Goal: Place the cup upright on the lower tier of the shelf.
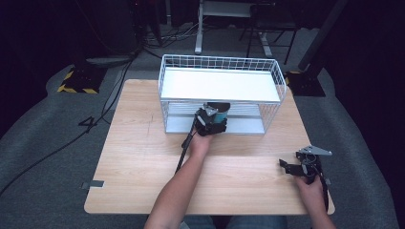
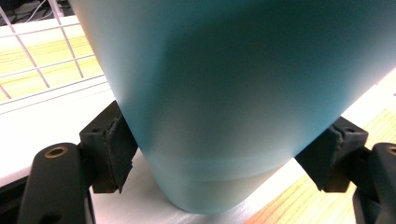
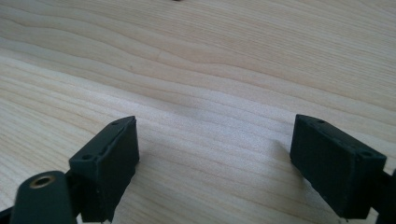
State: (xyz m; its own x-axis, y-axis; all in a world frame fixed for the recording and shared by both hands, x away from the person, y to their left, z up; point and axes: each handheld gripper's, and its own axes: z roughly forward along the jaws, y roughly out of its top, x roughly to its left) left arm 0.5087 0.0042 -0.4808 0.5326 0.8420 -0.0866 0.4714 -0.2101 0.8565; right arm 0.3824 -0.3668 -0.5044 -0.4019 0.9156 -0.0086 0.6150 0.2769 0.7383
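My left gripper (image 1: 210, 121) is at the front opening of the white wire rack (image 1: 220, 93), at the lower tier. Its jaws pinch a teal cup (image 2: 219, 107), one pad on each side of the body low down near the base. In the left gripper view the pads (image 2: 114, 149) are pressed into the wall on both sides, so the grip looks firm.

Cup's long axis is roughly upright (slight lean in the gripper view, but that may just be the camera's tilt). Its base sits at or just above the pale lower shelf (image 1: 248, 125); I can't tell whether it's touching. The cup is straight ahead of the claw and the shelf directly under it, so the move turns on vertical clearance: base to shelf below, dark rim to the upper shelf (image 1: 219, 85) above.

Containers: the rack's top tier is a plain white panel. The lower tier holds the cup at its front edge and, as far as I can see through the wire, nothing else. What's inside the cup is hidden.

My right gripper (image 1: 302, 167) rests low over the wooden table (image 1: 138, 152) at the near right corner, well apart from the rack. Jaws spread wide, with bare wood grain between them. Left hand is plainly the nearer one, and it's already on the cup.
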